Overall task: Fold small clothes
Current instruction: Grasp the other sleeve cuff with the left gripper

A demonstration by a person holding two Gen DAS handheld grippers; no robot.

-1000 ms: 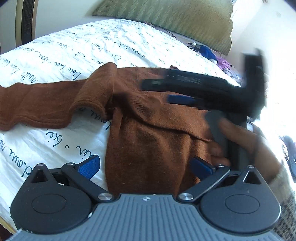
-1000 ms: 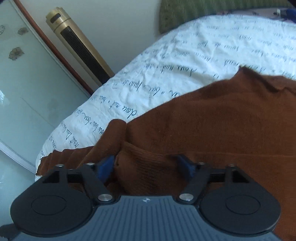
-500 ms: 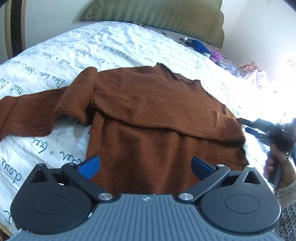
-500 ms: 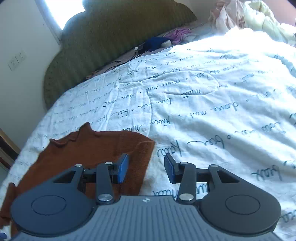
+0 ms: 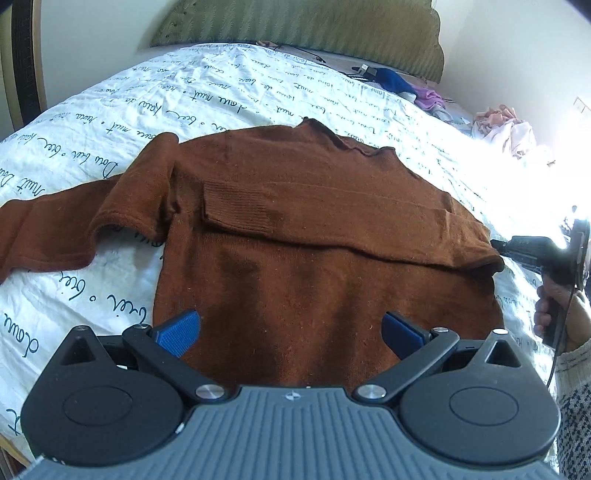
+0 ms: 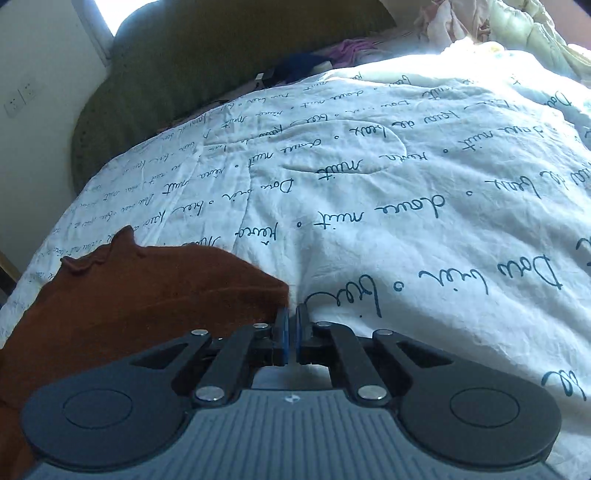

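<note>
A brown knit sweater (image 5: pixel 314 236) lies flat on the bed. Its right sleeve is folded across the chest and its left sleeve (image 5: pixel 55 221) stretches out to the left. My left gripper (image 5: pixel 290 332) is open and empty, hovering over the sweater's hem. My right gripper (image 6: pixel 290 325) has its jaws together with nothing between them, just off the sweater's right edge (image 6: pixel 155 295). It also shows in the left wrist view (image 5: pixel 517 247) at the far right, beside the folded shoulder.
The white quilt with blue script (image 6: pixel 406 206) covers the bed. A green headboard (image 5: pixel 314 33) stands at the back. Loose clothes (image 5: pixel 506 129) lie at the far right and a blue item (image 5: pixel 391 79) near the headboard.
My right gripper has let go of the sleeve, pulled away to the sweater's right edge and shut empty. My left gripper has stayed open over the hem.
</note>
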